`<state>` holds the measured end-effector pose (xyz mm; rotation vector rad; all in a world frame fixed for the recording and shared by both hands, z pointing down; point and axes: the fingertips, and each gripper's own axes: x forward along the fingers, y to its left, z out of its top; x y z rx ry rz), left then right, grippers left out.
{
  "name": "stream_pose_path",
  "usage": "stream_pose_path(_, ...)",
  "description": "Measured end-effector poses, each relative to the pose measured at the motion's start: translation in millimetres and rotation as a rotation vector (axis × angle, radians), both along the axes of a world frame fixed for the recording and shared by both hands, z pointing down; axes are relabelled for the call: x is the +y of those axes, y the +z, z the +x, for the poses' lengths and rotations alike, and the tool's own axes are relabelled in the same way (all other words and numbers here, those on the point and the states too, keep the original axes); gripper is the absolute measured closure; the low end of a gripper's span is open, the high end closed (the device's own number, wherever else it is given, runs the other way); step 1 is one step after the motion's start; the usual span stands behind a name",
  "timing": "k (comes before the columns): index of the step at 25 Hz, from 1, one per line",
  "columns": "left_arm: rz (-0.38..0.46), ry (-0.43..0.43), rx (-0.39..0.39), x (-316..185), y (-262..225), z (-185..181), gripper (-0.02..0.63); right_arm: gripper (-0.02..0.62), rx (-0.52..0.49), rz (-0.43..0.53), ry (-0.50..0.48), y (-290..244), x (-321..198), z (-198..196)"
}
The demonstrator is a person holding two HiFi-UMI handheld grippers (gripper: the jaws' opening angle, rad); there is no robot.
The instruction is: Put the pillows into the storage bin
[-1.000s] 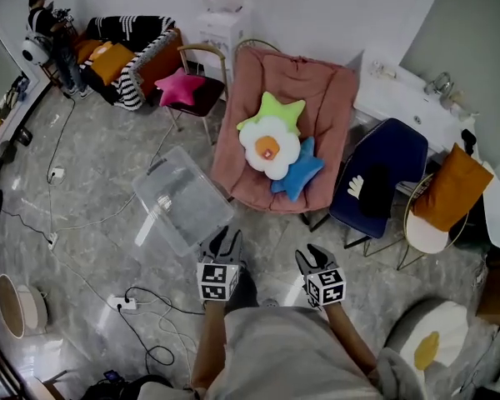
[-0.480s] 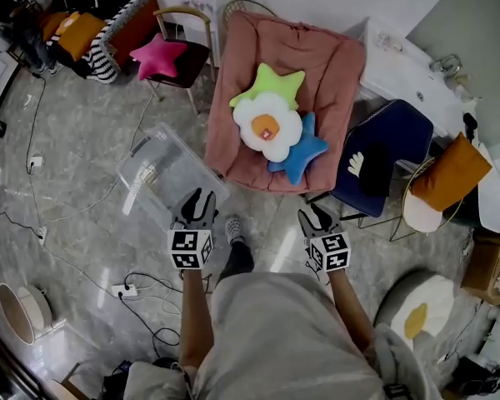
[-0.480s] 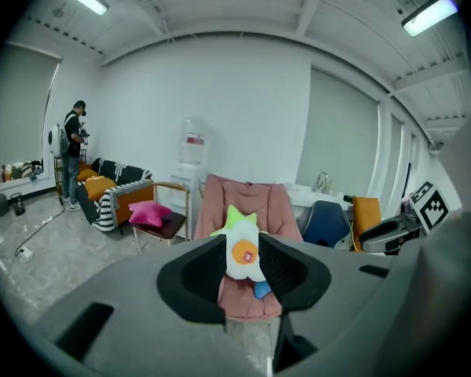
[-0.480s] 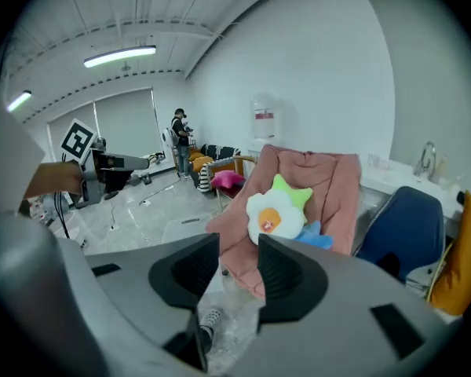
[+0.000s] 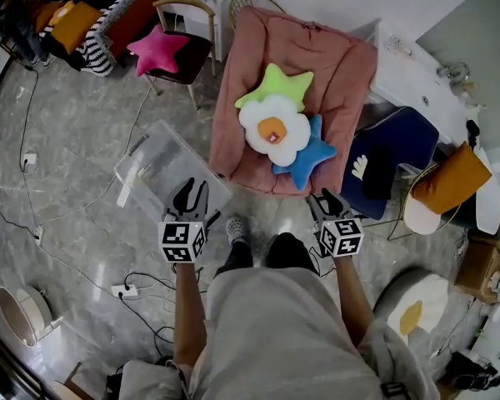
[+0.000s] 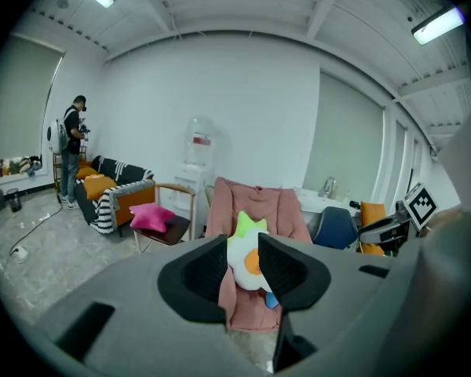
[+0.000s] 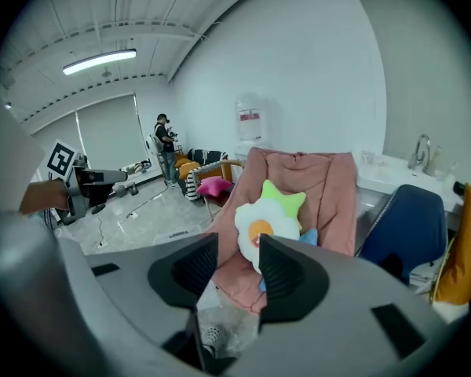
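The left gripper (image 5: 192,192) and right gripper (image 5: 327,200) are closing on the fried-egg pillow (image 5: 272,129), which is lying ahead between them, slightly nearer the right; both are gaping narrowly, empty.

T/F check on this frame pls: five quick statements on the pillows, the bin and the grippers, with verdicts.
1. The egg pillow lies on the pink chair. True.
2. The storage bin already holds a pillow. False: no pillow is in it.
3. The left gripper grips the green star pillow. False: its jaws stand apart with nothing between them, and that pillow lies on the pink chair, partly under the egg pillow.
4. A pink star pillow lies on a different chair. True.
5. The right gripper is open and holds nothing. True.
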<state>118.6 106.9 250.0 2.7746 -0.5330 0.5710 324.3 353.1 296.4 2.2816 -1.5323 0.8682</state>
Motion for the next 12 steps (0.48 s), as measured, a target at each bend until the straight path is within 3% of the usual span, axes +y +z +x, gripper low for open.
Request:
stream_pose_path(7, -0.019, 0.000, -0.005, 0, 0, 17, 0.494, 0.431, -0.022, 0.007, -0.002, 8, -28, 32)
stream_pose_path(12, -0.046, -0.090, 0.027, -5, 2, 29, 0.494, 0.431, -0.028, 0.009, -0.061, 16, -58, 63)
